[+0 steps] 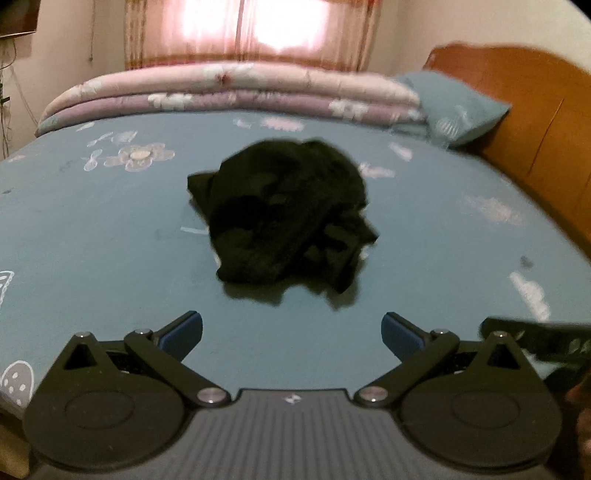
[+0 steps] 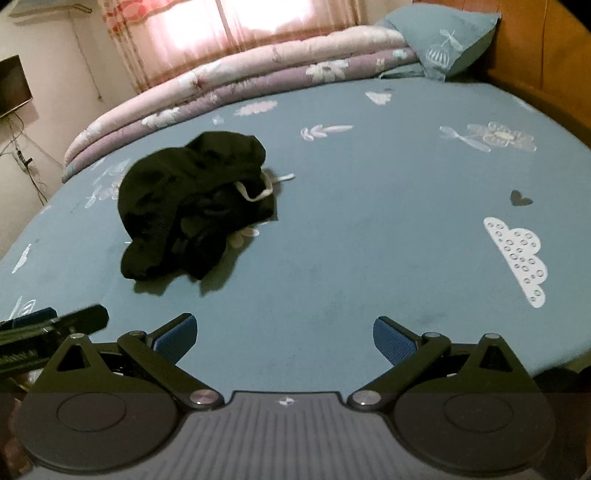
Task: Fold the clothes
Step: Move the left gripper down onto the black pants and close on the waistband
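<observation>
A crumpled black garment (image 1: 288,214) lies in a heap in the middle of the blue bed sheet (image 1: 92,229). In the right wrist view the same garment (image 2: 192,206) sits to the left, with a white drawstring (image 2: 255,194) showing on top. My left gripper (image 1: 291,332) hovers open over the near part of the bed, short of the garment, with nothing between its blue pads (image 1: 184,330). My right gripper (image 2: 284,338) is open too, over bare sheet to the right of the heap. Part of the left gripper (image 2: 44,328) shows at the left edge of the right wrist view.
A folded pink and purple floral quilt (image 1: 229,92) lies along the far side of the bed. A blue pillow (image 1: 458,107) leans against the wooden headboard (image 1: 535,122) at the right. A curtained window (image 1: 251,29) glows behind. A dark screen (image 2: 13,85) hangs on the left wall.
</observation>
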Tool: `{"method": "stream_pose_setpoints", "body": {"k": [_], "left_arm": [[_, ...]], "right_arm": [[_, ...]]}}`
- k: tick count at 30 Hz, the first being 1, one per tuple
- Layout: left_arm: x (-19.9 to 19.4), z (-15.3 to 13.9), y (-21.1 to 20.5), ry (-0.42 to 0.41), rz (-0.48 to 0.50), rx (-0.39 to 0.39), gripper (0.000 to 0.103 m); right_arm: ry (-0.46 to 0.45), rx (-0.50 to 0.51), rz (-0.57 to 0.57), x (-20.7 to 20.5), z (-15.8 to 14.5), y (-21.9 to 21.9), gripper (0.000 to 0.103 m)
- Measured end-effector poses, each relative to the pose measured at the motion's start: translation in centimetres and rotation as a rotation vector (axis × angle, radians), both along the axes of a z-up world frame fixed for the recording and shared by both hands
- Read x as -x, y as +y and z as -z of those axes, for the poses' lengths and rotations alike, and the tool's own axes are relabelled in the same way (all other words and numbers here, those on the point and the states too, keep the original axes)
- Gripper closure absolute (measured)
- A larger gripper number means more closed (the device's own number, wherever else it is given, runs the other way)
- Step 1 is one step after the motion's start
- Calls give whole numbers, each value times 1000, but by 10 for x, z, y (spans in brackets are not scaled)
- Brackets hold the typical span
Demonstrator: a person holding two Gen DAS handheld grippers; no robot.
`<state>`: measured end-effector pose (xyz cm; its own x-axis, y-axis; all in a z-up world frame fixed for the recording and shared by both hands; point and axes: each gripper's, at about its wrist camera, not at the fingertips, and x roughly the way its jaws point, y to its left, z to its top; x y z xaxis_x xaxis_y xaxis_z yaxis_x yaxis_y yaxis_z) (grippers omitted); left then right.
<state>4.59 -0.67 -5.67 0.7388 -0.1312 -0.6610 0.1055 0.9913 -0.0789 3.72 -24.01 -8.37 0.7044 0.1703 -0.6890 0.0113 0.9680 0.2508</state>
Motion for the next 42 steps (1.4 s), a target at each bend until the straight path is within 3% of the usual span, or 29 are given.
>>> {"method": "stream_pose_setpoints", "body": {"k": [6, 10, 13, 19, 24, 27, 30, 33, 36, 42], "left_arm": [[-33, 18, -6, 37, 29, -102, 1], [-48, 23, -3, -17, 37, -91, 1], [-57, 28, -7, -55, 58, -188, 3], [-63, 40, -20, -120, 149, -437, 23], [-78, 49, -18, -77, 184, -450, 27], [-79, 54, -19, -105, 230, -498, 32], [-69, 62, -27, -191, 335, -626, 32], [-66, 72, -34, -214, 412, -757, 32], [-65, 79, -35, -238, 477, -861, 41], [-59, 93, -36, -338, 593, -1080, 39]], "right_arm": [[34, -21, 14, -28, 12, -3, 1], [57, -10, 3, -48, 22, -3, 1], [90, -10, 7, -64, 33, -5, 1], [157, -65, 3, -82, 55, -10, 0], [148, 18, -53, -88, 60, 1, 0], [144, 50, -67, -90, 62, 5, 0], [141, 75, -81, -90, 64, 7, 0], [139, 91, -88, -92, 65, 9, 0], [136, 113, -95, -92, 66, 11, 0], [127, 159, -107, -93, 69, 17, 0]]}}
